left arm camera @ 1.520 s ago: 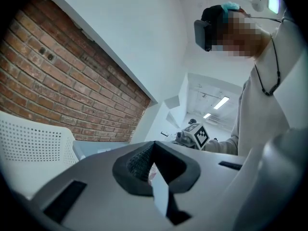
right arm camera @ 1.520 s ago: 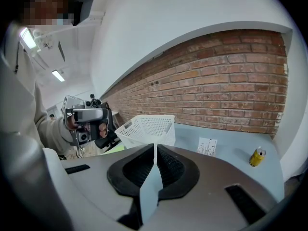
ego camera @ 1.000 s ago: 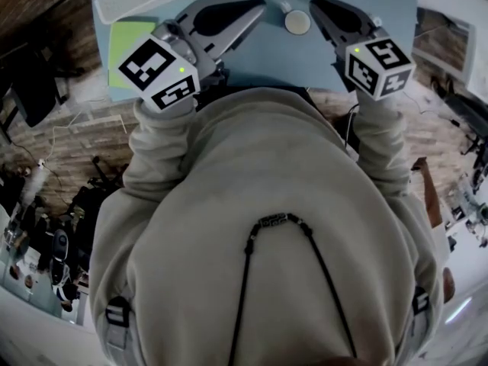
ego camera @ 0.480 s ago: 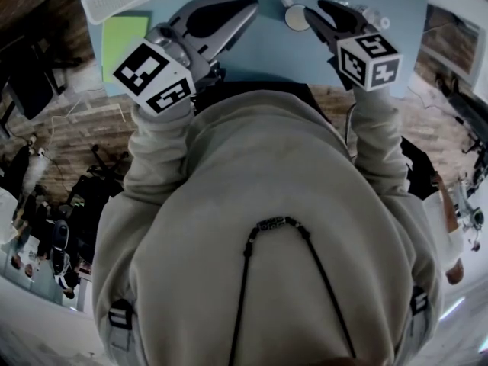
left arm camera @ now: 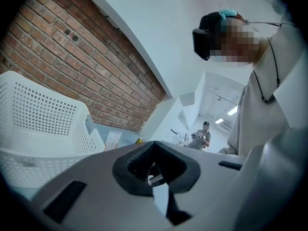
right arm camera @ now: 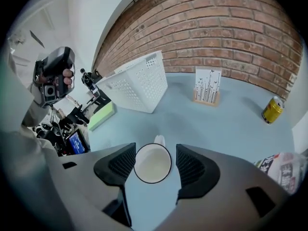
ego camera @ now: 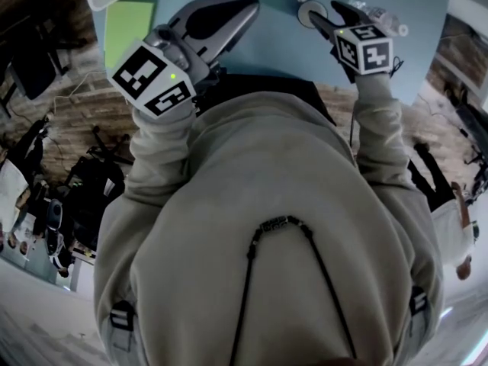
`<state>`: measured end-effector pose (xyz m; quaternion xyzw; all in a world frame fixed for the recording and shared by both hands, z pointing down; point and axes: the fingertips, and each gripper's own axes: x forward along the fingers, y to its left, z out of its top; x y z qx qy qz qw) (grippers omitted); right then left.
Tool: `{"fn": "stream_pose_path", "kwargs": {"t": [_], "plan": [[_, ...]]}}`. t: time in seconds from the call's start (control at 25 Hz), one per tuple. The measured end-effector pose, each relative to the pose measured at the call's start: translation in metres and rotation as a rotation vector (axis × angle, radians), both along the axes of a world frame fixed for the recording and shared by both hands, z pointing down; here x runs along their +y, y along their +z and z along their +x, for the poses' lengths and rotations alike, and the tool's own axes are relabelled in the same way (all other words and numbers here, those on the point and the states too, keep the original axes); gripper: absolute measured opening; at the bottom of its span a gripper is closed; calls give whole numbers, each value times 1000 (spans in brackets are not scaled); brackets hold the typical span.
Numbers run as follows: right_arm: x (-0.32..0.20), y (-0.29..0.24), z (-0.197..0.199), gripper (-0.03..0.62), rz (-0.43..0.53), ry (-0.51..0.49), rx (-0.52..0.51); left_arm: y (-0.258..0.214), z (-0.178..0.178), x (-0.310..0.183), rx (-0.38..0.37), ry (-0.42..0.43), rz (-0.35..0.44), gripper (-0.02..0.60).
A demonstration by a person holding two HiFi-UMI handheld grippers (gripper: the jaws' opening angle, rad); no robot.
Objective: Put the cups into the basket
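A white cup (right arm camera: 153,163) with a dark rim stands upright on the blue table (right arm camera: 226,124), handle pointing away. My right gripper (right arm camera: 154,150) hangs over it, angled down, a jaw on each side of the rim. Its jaws have just been opening and the pads do not press on the cup. In the head view the cup (ego camera: 307,11) peeks out beside the right gripper (ego camera: 324,18). The white perforated basket (right arm camera: 137,83) stands farther back on the left, also seen at the left gripper view's left (left arm camera: 43,124). My left gripper (left arm camera: 154,146) is shut and empty, held over the table (ego camera: 252,6).
A card stand (right arm camera: 207,88) and a yellow can (right arm camera: 272,109) stand near the brick wall. A printed plastic packet (right arm camera: 284,170) lies at the right. A green pad (right arm camera: 101,114) lies by the basket. Another person stands beyond the table's left side.
The right gripper has sunk toward the cup, which now shows right beside it. The left gripper has barely shifted.
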<state>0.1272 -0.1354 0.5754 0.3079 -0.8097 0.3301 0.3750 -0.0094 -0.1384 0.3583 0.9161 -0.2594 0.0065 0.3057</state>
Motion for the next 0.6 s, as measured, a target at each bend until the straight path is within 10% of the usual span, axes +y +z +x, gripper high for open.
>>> {"fn": "stream_pose_path", "kwargs": {"t": [0.6], "plan": [[0,77,-3,252,-70,-32,105,16,-19,12,-5,-47,-28,-3]]}}
